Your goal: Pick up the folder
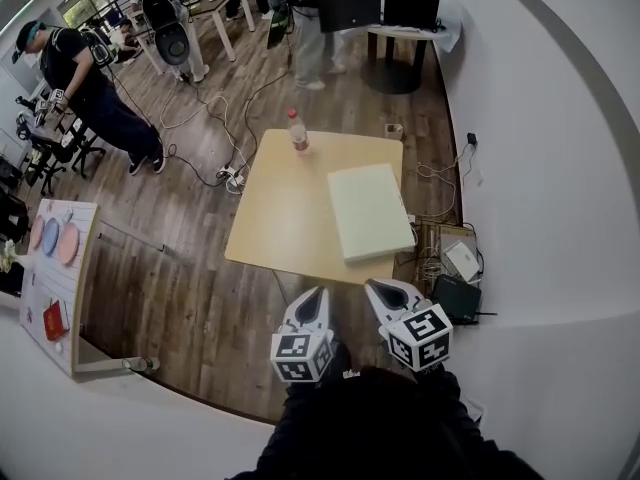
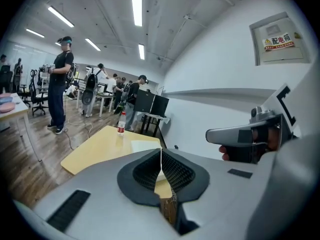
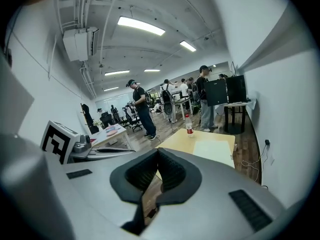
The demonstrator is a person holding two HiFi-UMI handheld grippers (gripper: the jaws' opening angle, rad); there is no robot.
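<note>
Left hand-held gripper [image 1: 316, 296] and right hand-held gripper [image 1: 380, 288], closed, hang before table [image 1: 285, 223] edge.

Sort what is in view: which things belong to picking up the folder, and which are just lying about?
Belongs to the job: folder on the yellow table; left gripper and right gripper, both shut and empty.
Just lying about: bottle at the table's far edge; power strip on the floor; black box by the wall.
</note>
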